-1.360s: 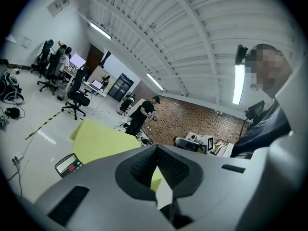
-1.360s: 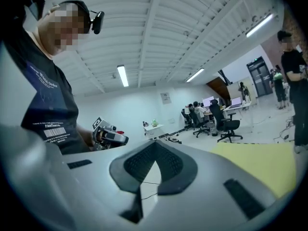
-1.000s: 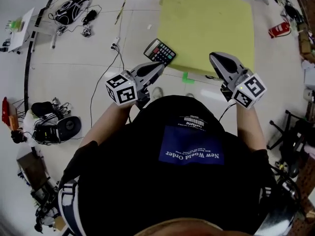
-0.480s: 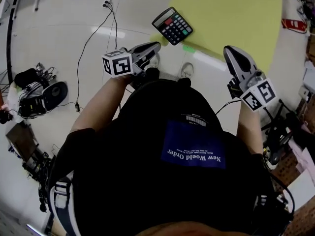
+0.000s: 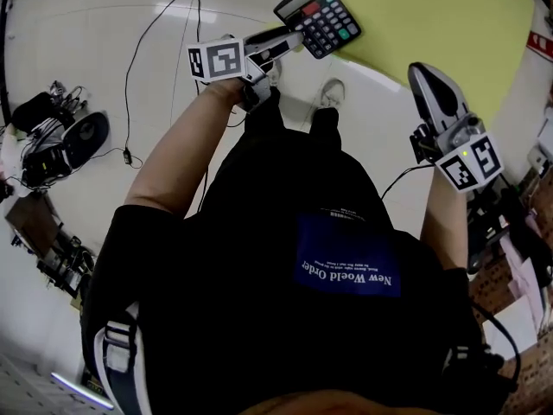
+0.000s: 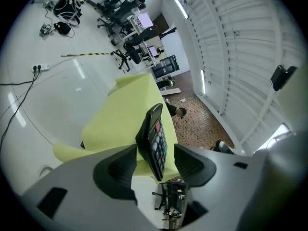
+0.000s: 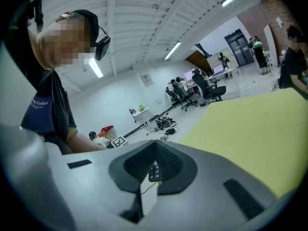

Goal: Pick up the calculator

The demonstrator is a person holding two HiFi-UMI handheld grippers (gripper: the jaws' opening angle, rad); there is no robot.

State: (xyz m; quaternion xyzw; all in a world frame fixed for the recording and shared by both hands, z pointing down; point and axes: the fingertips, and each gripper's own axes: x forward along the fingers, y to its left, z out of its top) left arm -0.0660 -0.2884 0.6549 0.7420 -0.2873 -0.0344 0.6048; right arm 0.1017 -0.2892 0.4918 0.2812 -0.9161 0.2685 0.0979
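Observation:
The black calculator [image 5: 318,15] with a red key sits at the tip of my left gripper [image 5: 289,41], over the near edge of the yellow mat [image 5: 432,24] on the floor. In the left gripper view the calculator [image 6: 156,138] stands on edge between the jaws of my left gripper [image 6: 155,163]. The jaws are opening, and a gap shows on each side of it. My right gripper [image 5: 425,76] hangs to the right over the mat's edge, shut and empty. In the right gripper view the tips of that gripper [image 7: 154,150] meet, and calculator keys [image 7: 154,170] show beyond them.
Black cables [image 5: 130,85] run over the white floor at left, next to a heap of bags and gear [image 5: 60,145]. The person's shoes [image 5: 331,93] stand at the mat's edge. Office chairs [image 6: 127,37] and desks stand beyond the mat; people [image 7: 293,57] stand far off.
Both grippers have sunk toward the floor. The left one rolled, carrying the calculator at its tip, and the calculator now lies higher and further right in the head view.

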